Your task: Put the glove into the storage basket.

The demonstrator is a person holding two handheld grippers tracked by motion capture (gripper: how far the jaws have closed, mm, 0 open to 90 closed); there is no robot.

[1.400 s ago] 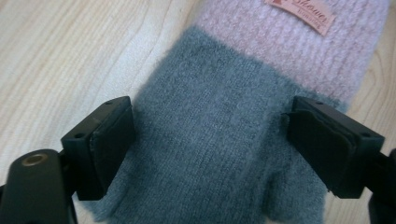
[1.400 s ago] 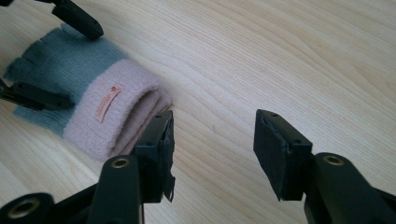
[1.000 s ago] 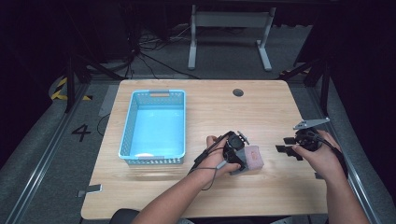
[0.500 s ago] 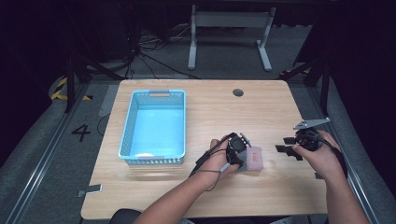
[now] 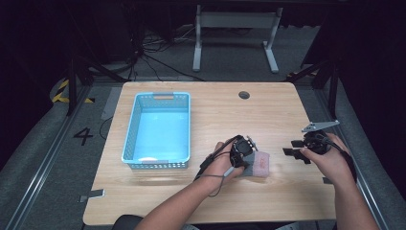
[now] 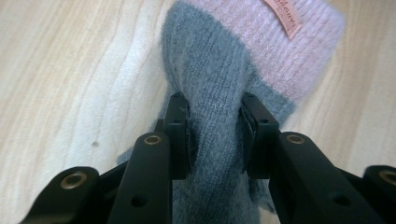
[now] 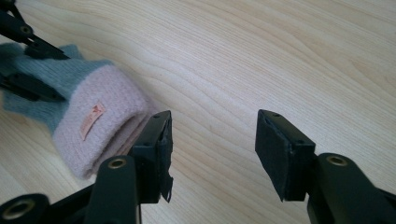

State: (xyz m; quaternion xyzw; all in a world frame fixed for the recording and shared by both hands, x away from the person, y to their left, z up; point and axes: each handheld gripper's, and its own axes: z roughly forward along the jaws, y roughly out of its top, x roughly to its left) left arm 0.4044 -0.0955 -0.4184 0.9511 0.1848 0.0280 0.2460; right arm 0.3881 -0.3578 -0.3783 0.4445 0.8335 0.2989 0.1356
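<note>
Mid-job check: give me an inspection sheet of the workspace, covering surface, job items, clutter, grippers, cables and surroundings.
Surface: wooden table, light grain, with a round dark grommet hole near its far edge.
Job's things: grey and pink knitted glove lying flat on the table, small label on its pink cuff; blue plastic basket to its left, apart from it.
Clutter: nothing seen.
Grippers: left gripper has just been closing, and its pads now press the grey part of the glove. Right gripper open, nothing between its jaws, beside the pink cuff.
Cables: a black cable trails from the left gripper across the hand.
Surroundings: dark floor, a loose floor cable bundle, a metal frame beyond the table.
</note>
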